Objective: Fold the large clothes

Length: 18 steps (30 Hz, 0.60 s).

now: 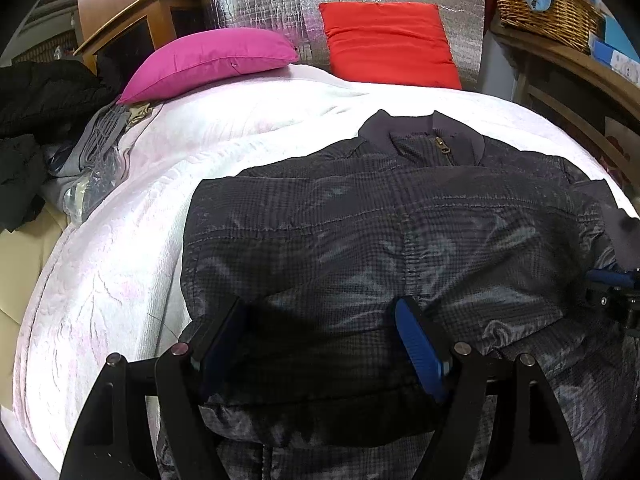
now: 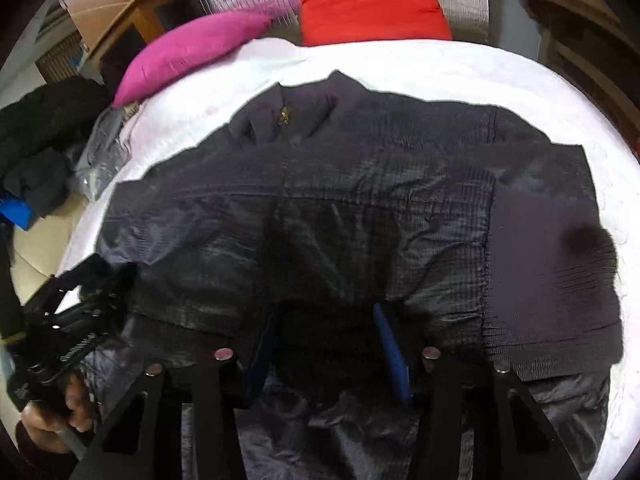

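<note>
Two grippers over a dark jacket [image 1: 380, 216] on a white bed [image 1: 120, 240].
Pink pillow [image 1: 208, 60] upper left, red pillow [image 1: 388, 44] top centre; left gripper [image 1: 320, 344] and right gripper [image 2: 324, 344] both spread wide at bottom centre, jacket fabric bunched between their fingers.

Jackets: one dark jacket [image 1: 380, 220], centre of frame, on the bed.
Beds: one, white cover [image 1: 120, 260].
Pillows: two; one pink pillow [image 1: 208, 60] upper left, one red pillow [image 1: 388, 44] top centre.
Baskets: one wicker basket [image 1: 548, 12], upper right.
Grippers: two; left gripper [image 1: 320, 344], right gripper [image 2: 324, 344].
</note>
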### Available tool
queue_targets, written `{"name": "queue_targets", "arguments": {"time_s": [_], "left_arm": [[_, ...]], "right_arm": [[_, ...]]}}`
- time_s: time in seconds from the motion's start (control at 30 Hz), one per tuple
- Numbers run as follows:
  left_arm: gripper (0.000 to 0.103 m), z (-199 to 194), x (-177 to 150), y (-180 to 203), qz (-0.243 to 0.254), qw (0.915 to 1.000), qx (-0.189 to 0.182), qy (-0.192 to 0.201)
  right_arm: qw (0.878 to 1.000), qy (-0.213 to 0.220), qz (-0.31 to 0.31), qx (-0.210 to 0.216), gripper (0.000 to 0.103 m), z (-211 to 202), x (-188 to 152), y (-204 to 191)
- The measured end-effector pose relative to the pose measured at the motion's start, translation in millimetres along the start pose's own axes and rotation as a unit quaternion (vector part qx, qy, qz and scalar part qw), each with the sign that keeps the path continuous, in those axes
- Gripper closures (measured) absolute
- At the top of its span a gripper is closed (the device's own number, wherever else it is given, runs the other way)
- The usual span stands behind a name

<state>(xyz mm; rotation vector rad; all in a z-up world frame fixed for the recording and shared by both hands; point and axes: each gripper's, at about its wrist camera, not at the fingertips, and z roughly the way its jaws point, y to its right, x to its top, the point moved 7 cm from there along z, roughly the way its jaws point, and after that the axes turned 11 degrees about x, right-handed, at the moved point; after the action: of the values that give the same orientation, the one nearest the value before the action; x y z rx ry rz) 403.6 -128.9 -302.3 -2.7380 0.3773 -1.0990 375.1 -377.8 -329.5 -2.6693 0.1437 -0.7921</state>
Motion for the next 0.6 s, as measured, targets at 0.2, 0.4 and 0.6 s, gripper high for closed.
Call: {"name": "queue_targets", "arguments": {"time_s": [0.2,0.4,0.6], "left_arm": [[0.018,4,-1,-2,0.004,0.9999,-0.001,-0.012],[0.018,-17,22,-42,-0.038,0.9986,0.013,0.033],[0.018,18,16,-87,-0.107,0.9934,0.029,-0.03]], "right_arm": [[1.0,-0.008,-0.012,-0.006,0.05,0,-1,-1],[1.0,0.018,-0.005,0.019,0.052,-30,7,4],[0.988,0.116,0.101,0.025,0.052,-78,28,71]]}}
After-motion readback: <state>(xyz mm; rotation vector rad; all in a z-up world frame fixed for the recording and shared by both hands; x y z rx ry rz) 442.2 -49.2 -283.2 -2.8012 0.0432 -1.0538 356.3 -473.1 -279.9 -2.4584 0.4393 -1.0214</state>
